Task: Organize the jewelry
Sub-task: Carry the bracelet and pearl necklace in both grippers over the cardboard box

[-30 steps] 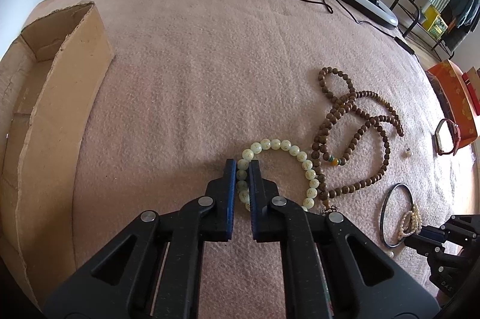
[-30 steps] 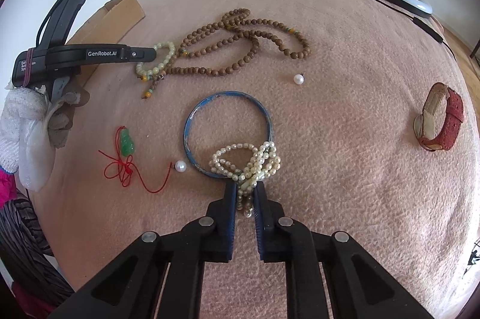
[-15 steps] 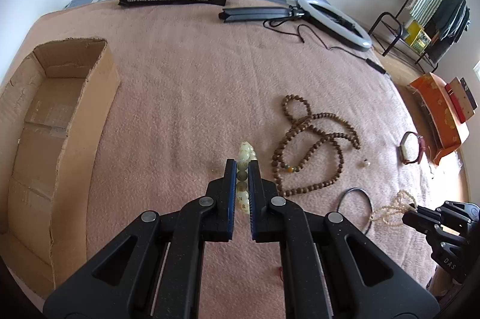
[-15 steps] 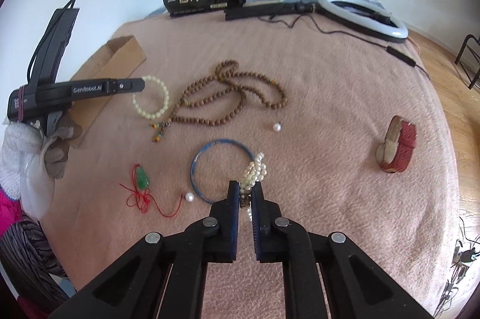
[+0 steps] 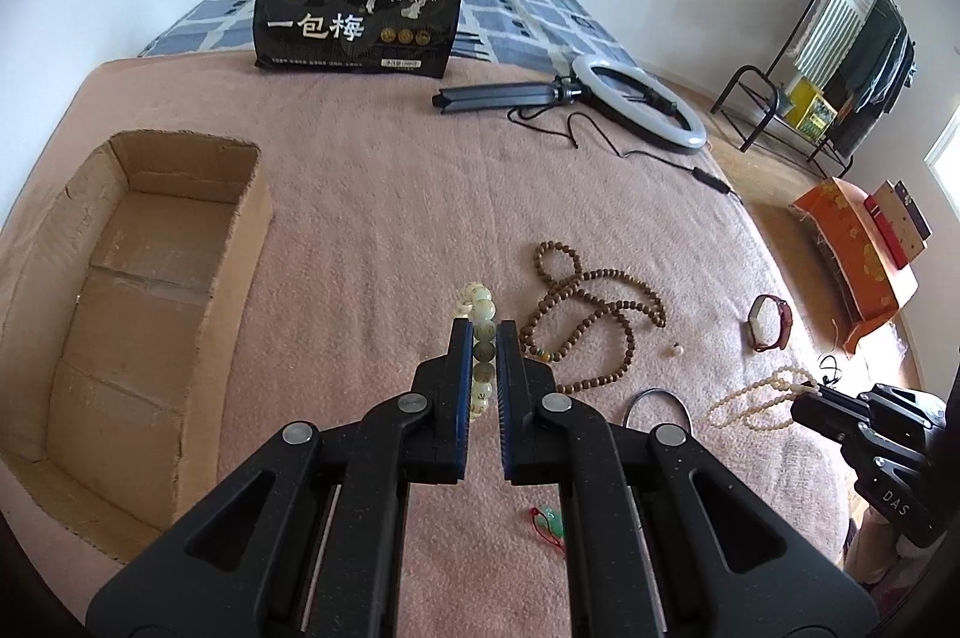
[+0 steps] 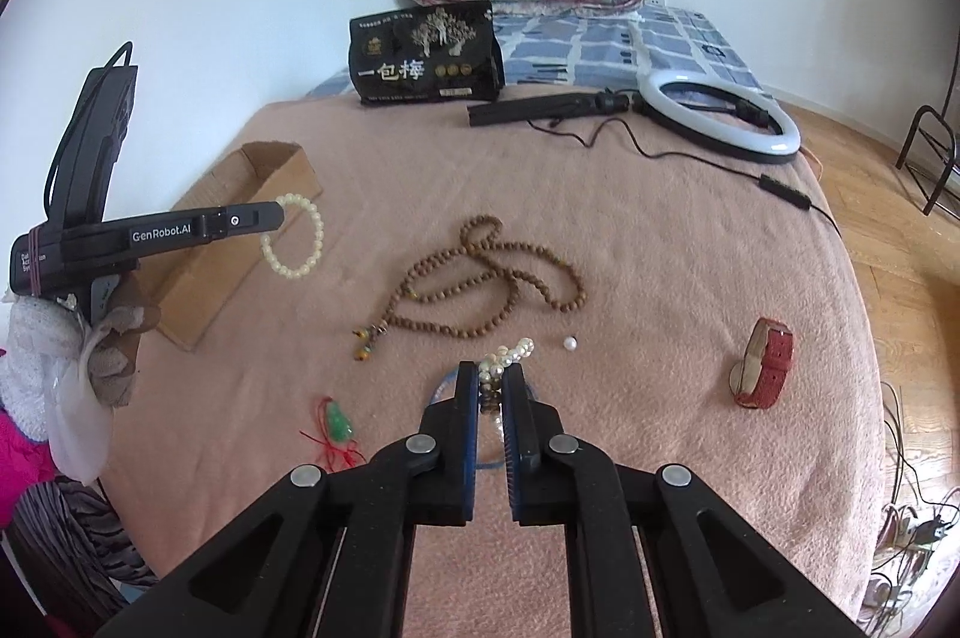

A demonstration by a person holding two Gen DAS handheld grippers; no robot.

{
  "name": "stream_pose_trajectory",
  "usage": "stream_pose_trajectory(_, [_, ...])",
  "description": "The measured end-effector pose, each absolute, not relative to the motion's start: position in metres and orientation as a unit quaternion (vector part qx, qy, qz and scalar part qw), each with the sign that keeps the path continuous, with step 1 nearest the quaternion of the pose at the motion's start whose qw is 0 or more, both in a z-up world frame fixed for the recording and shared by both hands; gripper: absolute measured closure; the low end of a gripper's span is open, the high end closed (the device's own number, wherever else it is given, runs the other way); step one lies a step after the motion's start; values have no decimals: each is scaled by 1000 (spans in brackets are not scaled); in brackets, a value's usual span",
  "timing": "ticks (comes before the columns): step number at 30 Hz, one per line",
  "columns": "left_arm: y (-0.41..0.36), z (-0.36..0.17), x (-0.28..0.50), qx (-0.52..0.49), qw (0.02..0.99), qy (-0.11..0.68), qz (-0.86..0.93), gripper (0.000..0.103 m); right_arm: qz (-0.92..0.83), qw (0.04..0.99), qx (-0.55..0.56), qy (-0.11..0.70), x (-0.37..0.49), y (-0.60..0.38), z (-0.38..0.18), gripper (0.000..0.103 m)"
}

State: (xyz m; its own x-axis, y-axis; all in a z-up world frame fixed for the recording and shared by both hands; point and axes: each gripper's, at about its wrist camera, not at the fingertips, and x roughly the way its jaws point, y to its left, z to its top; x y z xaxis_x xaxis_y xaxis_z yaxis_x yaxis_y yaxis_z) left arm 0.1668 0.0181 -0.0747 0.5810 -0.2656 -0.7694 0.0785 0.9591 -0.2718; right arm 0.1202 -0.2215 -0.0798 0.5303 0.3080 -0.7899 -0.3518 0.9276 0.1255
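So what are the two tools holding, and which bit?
The left tool pinches the pale green bead bracelet by one side of its loop. The right tool pinches the pearl strand near one end.

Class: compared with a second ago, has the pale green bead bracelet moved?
Yes. The pale green bead bracelet, clamped in the left tongs, has risen off the blanket, away from the brown bead necklace, toward the cardboard box.

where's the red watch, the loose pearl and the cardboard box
red watch (image 6: 771, 362), right wrist view, on its strap
loose pearl (image 6: 569, 343), right wrist view, on its middle
cardboard box (image 5: 237, 272), left wrist view, on its right wall
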Motion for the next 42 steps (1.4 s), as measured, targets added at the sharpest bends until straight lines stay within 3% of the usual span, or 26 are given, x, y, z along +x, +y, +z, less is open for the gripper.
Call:
stream_pose_trajectory(18, [79,-30,122,-114,908,395,-76,98,225,887,-37,401,119,-151,-44,98])
stream_pose_trajectory(42, [177,-29,104,-146,910,389,4,98,311,871,-69,374,147,-23,-27,98])
